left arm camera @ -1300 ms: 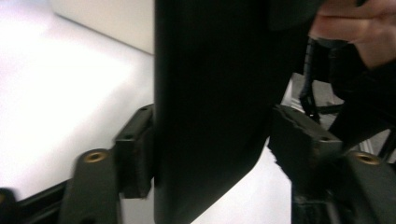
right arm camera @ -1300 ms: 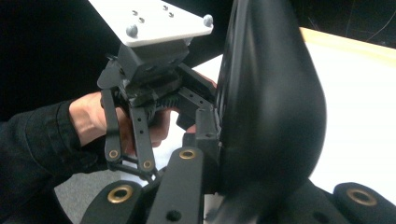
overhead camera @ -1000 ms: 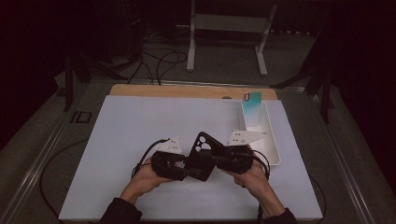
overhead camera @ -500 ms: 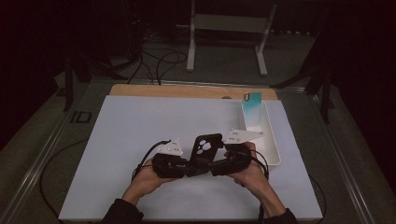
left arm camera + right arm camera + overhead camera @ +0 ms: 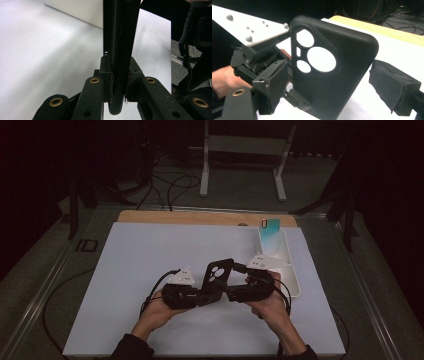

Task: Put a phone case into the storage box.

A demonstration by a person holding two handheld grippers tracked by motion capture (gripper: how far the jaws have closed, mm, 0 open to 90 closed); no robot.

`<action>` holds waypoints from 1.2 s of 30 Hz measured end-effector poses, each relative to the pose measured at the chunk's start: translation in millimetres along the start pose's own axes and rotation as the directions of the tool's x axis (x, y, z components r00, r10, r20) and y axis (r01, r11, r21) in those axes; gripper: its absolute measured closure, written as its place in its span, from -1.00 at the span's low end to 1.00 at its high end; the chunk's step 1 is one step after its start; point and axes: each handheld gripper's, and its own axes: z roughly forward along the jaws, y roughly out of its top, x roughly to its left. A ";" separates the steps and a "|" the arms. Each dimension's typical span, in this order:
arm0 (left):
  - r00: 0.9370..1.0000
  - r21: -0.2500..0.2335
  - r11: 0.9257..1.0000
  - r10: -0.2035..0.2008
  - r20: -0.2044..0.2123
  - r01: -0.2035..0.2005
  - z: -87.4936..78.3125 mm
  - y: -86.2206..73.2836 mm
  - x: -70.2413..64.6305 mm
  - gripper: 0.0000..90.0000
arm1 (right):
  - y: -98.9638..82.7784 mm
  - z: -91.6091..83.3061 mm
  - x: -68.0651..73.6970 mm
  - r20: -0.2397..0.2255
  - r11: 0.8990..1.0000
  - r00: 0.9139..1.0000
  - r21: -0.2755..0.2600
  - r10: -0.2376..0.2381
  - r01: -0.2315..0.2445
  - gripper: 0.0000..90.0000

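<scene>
A black phone case point(image 5: 216, 277) with round camera cut-outs stands on edge above the white mat, between my two grippers. My left gripper point(image 5: 202, 296) has just been closing and is shut on the case's lower edge. In the left gripper view its pads point(image 5: 108, 85) press both sides of the case point(image 5: 120, 50). My right gripper point(image 5: 231, 295) has just been opening. In the right gripper view its padded jaws stand wide apart on either side of the case point(image 5: 332, 75), and neither pad point(image 5: 394, 87) touches it.
A white tray point(image 5: 295, 280) lies at the mat's right side, with a teal phone case point(image 5: 272, 237) at its far end. The white mat point(image 5: 125, 270) covers the table up to a wooden strip point(image 5: 200, 216) at the back. A metal stand point(image 5: 245, 150) is behind the table.
The case has stayed between the two grippers and shifted its tilt slightly. Both hands are nearly where they were.
</scene>
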 end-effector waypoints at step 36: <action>0.987 0.024 1.000 0.021 -0.157 -0.018 5.6 0.0 -6.8 0.78 | 10.5 24.8 11.1 0.099 0.996 0.992 -0.023 0.084 -0.082 -0.73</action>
